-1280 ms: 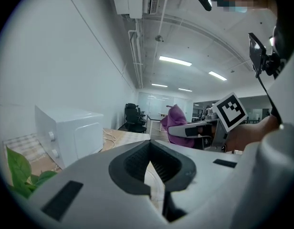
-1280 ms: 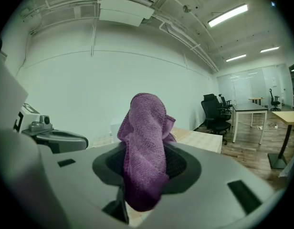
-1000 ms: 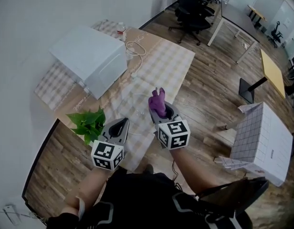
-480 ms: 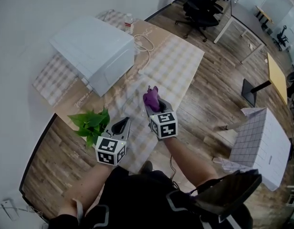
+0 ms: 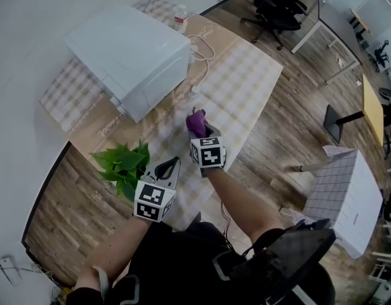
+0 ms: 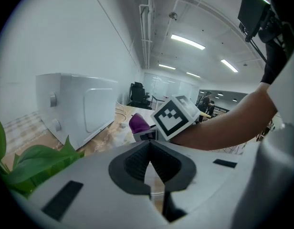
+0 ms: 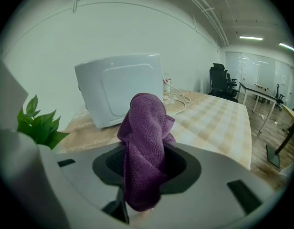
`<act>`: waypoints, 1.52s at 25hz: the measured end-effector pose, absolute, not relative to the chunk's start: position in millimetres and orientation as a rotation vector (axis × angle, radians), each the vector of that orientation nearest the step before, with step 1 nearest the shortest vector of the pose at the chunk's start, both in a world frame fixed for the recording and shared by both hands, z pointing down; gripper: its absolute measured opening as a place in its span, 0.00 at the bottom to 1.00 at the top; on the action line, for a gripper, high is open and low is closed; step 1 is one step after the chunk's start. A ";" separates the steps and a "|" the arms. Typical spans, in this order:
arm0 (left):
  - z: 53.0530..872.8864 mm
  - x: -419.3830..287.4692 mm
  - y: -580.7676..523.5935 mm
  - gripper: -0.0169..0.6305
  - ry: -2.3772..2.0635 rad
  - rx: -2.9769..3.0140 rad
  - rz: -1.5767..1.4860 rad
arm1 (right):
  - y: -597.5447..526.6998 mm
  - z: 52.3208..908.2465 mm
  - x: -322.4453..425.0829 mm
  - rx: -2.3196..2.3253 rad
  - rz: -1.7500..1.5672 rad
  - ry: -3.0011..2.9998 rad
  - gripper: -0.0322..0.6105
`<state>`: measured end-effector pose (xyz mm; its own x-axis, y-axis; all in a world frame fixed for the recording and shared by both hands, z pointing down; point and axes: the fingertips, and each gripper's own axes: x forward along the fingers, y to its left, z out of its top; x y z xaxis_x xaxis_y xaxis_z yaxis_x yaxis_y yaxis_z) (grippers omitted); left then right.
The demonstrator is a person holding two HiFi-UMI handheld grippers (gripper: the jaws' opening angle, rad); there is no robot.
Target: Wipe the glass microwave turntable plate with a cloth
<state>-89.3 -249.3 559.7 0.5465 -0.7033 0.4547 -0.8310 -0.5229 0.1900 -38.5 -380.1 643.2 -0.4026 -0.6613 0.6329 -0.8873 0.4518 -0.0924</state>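
The purple cloth (image 7: 144, 147) is bunched and stands up from between the jaws of the right gripper (image 5: 200, 132), which are clamped on it. That gripper hovers over the checked tablecloth (image 5: 246, 81), in front of the white microwave (image 5: 129, 56). The glass plate is too faint to pick out on the table. The left gripper (image 5: 172, 163) sits nearer the person, just beside the green plant (image 5: 122, 167), its jaws pressed together with nothing in them. A bottle (image 5: 181, 18) and a white cable (image 5: 202, 46) lie beyond the microwave.
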 end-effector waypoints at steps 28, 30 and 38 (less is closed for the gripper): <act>550.0 -69.6 -229.3 0.03 -1.155 2.422 0.442 | -373.4 699.6 23.5 1.305 0.649 -1.953 0.30; 548.1 -67.1 -228.6 0.03 -1.155 2.426 0.435 | -369.8 699.6 31.1 1.311 0.653 -1.946 0.30; 545.7 -64.2 -220.5 0.03 -1.157 2.426 0.434 | -352.9 700.5 60.8 1.351 0.674 -1.896 0.30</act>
<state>-64.2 -220.5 545.7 0.6059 -0.6597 0.4446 -0.7893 -0.5682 0.2326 60.8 -352.9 700.5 -0.2088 -0.5817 0.7862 -0.9473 0.3199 -0.0148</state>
